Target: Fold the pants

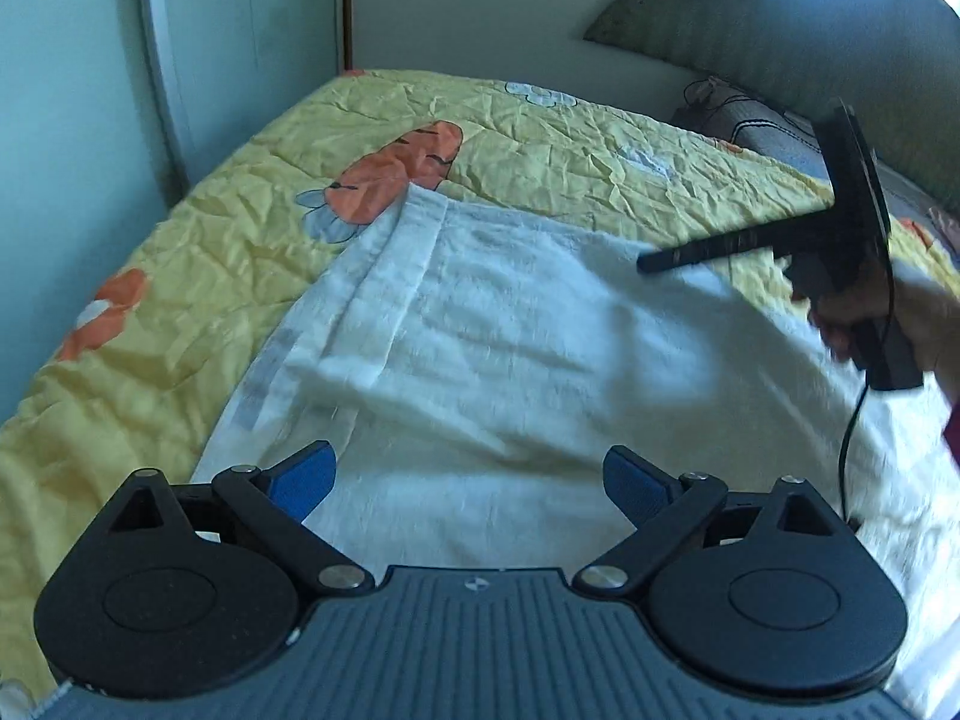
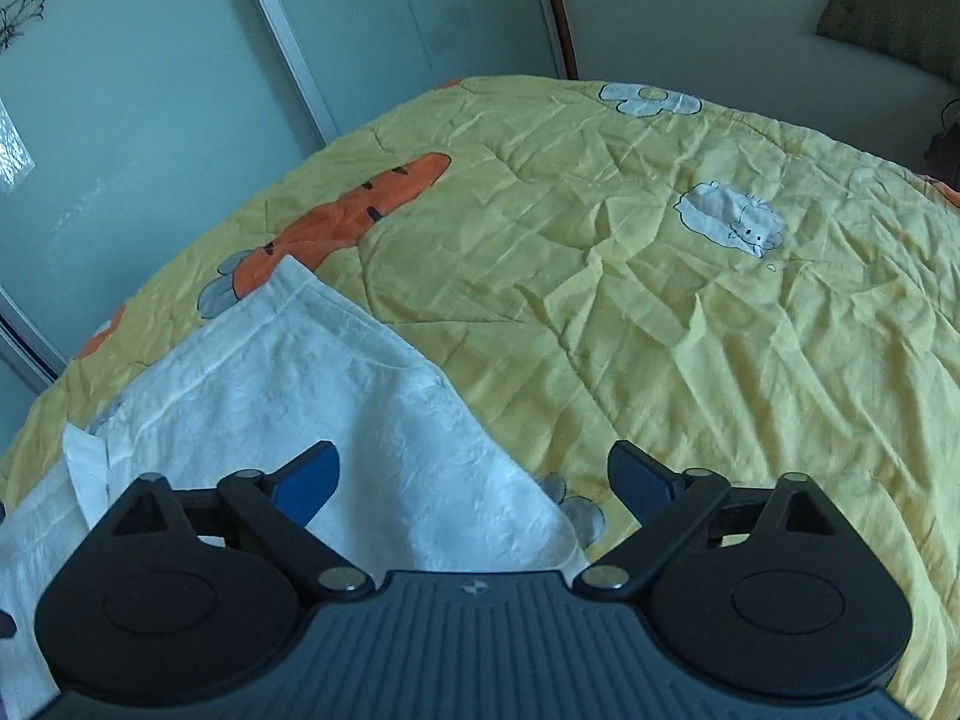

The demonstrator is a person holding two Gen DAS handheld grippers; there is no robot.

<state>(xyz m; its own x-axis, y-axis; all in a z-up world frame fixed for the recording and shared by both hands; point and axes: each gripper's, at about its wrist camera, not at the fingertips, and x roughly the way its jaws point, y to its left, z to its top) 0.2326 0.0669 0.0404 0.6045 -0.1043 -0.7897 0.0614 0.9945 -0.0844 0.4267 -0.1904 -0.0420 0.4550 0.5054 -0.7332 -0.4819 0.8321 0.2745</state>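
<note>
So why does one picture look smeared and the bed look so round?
Left wrist view: the white textured pants and the other black gripper are motion-blurred; window glare top right. Right wrist view: sharper; the fisheye lens bends the yellow cartoon-print quilt.

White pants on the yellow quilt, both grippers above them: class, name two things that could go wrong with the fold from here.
1. The white pants already lie creased; folding now may lock wrinkles in.
2. The left gripper and right gripper are open, holding nothing; a grab could also pinch the crumpled yellow quilt.
</note>
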